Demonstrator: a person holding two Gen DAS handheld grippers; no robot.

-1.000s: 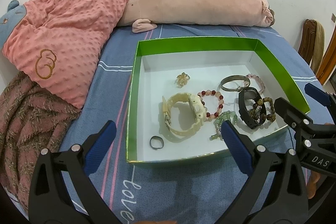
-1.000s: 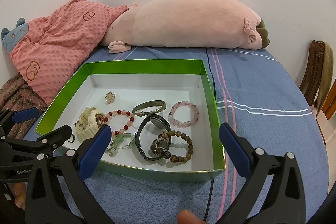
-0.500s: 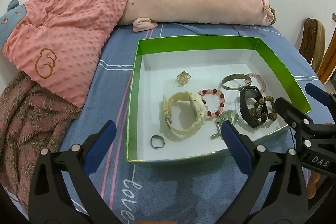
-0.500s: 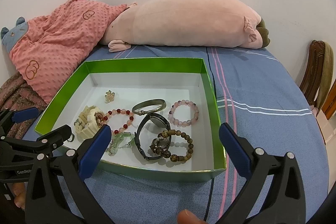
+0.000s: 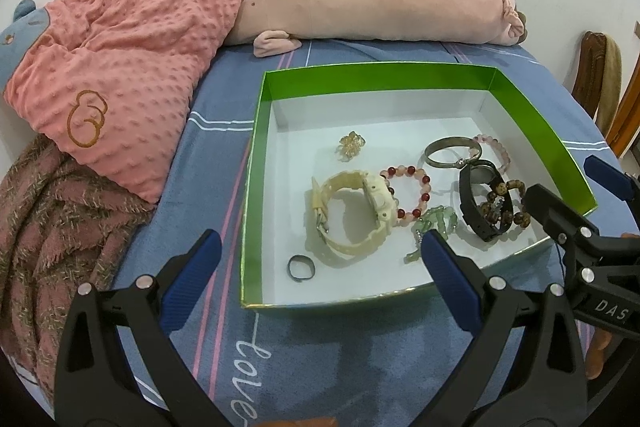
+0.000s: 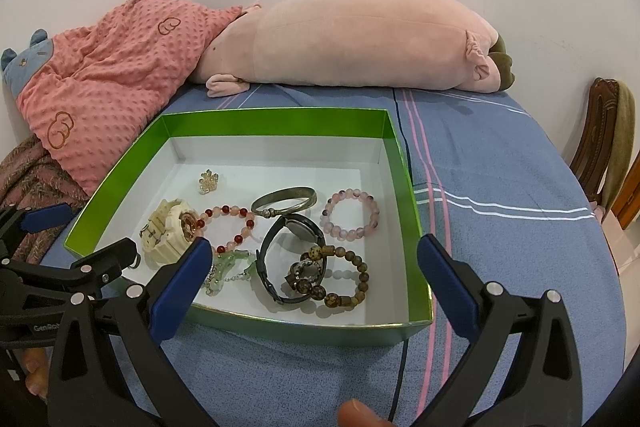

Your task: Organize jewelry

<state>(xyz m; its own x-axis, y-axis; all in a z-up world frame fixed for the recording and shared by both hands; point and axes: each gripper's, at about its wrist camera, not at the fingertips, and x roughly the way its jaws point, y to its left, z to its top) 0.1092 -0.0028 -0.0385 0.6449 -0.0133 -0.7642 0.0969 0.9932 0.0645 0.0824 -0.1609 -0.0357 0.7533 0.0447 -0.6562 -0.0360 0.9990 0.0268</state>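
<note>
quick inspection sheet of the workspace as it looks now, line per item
surface: blue striped bedsheet, green box resting on it.
job's things: inside the box, cream watch, red bead bracelet, metal bangle, pink bead bracelet, black watch tangled with brown bead bracelet, green charm chain, gold brooch, dark ring.
clutter: pink plush pig, coral dotted blanket, brown throw.
grippers: left claw open, empty, at the box's near edge; right claw open, empty, likewise.
cables: thin dark cable below the box.
surroundings: white wall, wooden chair at right.
</note>
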